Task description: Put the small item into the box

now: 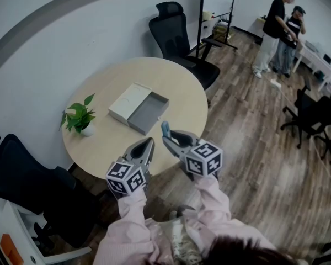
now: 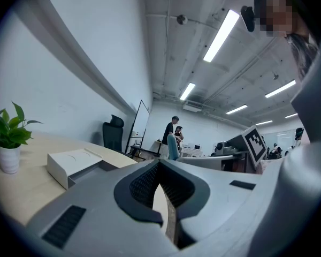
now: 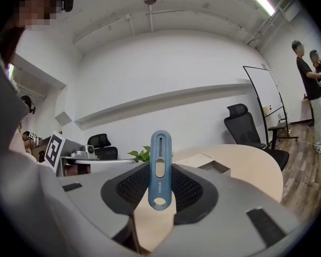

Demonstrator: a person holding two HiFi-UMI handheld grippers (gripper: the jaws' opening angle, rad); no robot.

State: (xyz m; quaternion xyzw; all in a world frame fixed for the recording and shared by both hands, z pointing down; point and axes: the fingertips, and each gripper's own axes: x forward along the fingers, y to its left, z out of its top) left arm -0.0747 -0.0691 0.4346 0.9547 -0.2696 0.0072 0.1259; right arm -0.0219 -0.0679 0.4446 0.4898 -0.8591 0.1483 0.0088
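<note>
A white box (image 1: pixel 129 102) with its grey drawer (image 1: pixel 148 113) pulled out lies on the round wooden table (image 1: pixel 182 87). My right gripper (image 1: pixel 168 139) hovers over the table's near edge, shut on a slim blue item (image 1: pixel 165 129) that sticks upright out of its jaws. In the right gripper view the blue item (image 3: pixel 160 149) stands between the pads of the right gripper (image 3: pixel 160 169), with the box (image 3: pixel 203 162) beyond. My left gripper (image 1: pixel 149 144) is beside it, its jaws together on nothing. In the left gripper view the left gripper (image 2: pixel 159 165) faces the box (image 2: pixel 69 162).
A small potted plant (image 1: pixel 80 117) stands at the table's left edge. A black office chair (image 1: pixel 179 35) is behind the table, another chair (image 1: pixel 22 181) at near left. Two people (image 1: pixel 278 32) stand far back right on the wooden floor.
</note>
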